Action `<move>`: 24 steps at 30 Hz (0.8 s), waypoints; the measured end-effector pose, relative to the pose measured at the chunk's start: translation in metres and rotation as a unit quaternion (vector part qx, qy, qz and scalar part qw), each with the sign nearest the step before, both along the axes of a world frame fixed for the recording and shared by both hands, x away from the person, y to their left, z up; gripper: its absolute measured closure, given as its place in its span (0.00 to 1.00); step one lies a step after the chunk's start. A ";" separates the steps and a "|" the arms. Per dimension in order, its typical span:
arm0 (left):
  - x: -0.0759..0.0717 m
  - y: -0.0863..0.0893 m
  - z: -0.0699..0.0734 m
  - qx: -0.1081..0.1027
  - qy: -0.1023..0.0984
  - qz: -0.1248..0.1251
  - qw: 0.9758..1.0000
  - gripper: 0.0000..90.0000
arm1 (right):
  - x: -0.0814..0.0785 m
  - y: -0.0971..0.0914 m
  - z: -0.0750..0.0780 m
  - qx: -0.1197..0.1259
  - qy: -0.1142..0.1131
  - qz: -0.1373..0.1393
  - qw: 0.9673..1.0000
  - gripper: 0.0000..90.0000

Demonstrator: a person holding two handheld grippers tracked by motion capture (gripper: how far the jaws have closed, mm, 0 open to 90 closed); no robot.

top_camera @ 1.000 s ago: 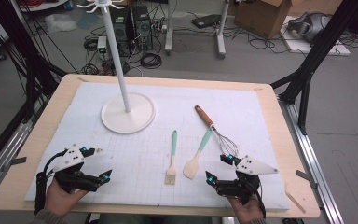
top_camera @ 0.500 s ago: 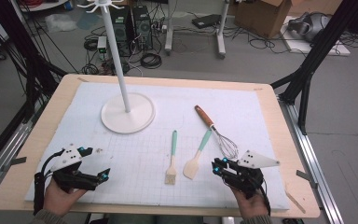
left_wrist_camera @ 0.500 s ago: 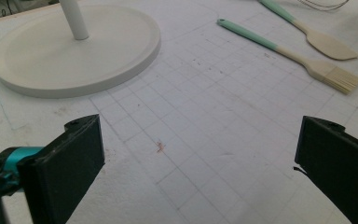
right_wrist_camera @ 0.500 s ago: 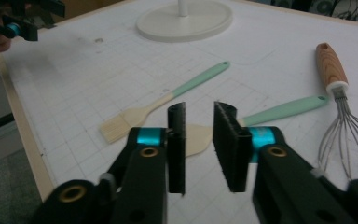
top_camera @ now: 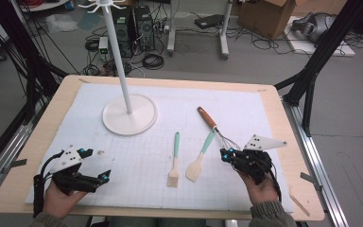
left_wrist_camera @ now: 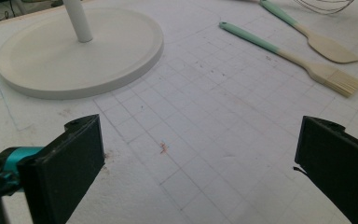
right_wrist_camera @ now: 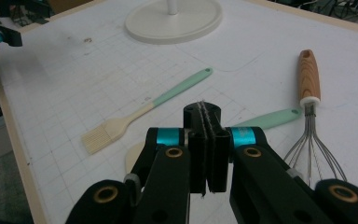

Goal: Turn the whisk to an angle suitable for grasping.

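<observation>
A pastry brush (top_camera: 175, 158) and a spatula (top_camera: 201, 156), both with teal handles, lie side by side on the white mat. A whisk (top_camera: 215, 125) with a wooden handle lies just right of them. My right gripper (top_camera: 224, 155) hovers beside the whisk's wires; its jaws have just been closing and now meet with nothing between them (right_wrist_camera: 206, 112). In the right gripper view the brush (right_wrist_camera: 144, 109), spatula (right_wrist_camera: 270, 119) and whisk (right_wrist_camera: 307, 79) lie beyond the jaws. My left gripper (top_camera: 97, 164) is open at the near left, with bare mat between its jaws (left_wrist_camera: 200, 163).
A white stand with a round base (top_camera: 129, 115) and a tall pole (top_camera: 118, 52) is at the mat's far left. The wooden table edge (top_camera: 170, 213) runs close in front of both hands. Bare mat lies between the grippers.
The right gripper's jaws went from wide open to closed with nothing in them, and that hand rose a little. The left gripper stayed put.
</observation>
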State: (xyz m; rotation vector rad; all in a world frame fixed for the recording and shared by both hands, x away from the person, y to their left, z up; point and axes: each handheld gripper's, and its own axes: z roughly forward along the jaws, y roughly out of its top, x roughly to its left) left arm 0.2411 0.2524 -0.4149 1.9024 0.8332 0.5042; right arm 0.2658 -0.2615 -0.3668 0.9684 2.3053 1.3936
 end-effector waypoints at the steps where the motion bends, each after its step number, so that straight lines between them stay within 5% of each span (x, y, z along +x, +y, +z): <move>1: 0.000 0.000 0.000 0.001 0.000 -0.001 1.000 0.02 | 0.002 0.000 0.000 0.001 0.004 0.002 1.000 0.99; 7: 0.000 0.000 0.000 0.001 0.000 0.000 1.000 0.02 | 0.011 0.003 0.000 -0.006 0.011 0.006 1.000 0.99; 24: 0.004 -0.002 0.001 -0.003 -0.001 -0.006 1.000 0.02 | 0.046 -0.001 0.010 -0.037 0.035 -0.016 0.999 0.62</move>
